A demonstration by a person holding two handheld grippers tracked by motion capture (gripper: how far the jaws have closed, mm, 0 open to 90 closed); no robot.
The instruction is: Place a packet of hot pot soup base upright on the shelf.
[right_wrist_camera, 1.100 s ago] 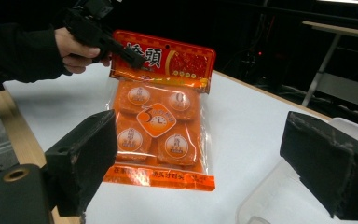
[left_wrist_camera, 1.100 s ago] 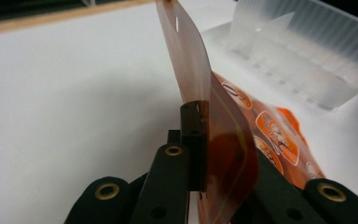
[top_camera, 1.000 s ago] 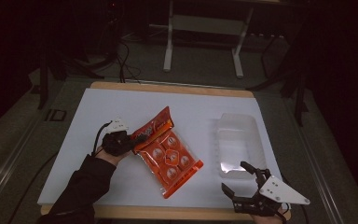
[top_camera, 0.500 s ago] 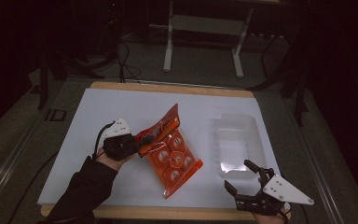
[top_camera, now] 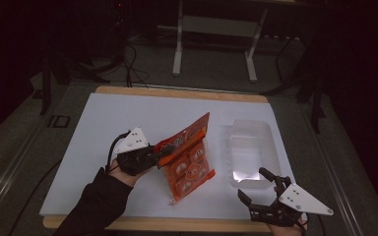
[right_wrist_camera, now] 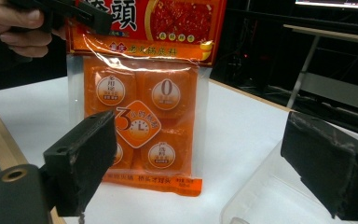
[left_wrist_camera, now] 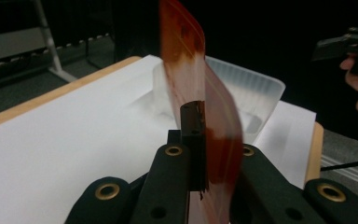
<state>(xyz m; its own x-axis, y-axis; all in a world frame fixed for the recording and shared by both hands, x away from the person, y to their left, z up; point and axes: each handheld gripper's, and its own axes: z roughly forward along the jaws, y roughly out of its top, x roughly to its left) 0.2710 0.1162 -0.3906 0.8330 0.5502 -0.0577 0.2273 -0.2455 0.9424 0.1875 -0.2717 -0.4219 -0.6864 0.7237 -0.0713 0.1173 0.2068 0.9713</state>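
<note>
Dim lab or workshop: white-covered table [top_camera: 128, 123], metal stand legs [top_camera: 179, 44], floor cables [top_camera: 128, 59] behind.

dim room, lit white table [top_camera: 128, 123] glowing, dark surroundings, near jaws softly blurred.

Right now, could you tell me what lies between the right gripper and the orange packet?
Nothing but bare white table cover, as the high view shows. The right gripper sits open near the clear tub, apart from the orange packet clamped in the left gripper.
</note>
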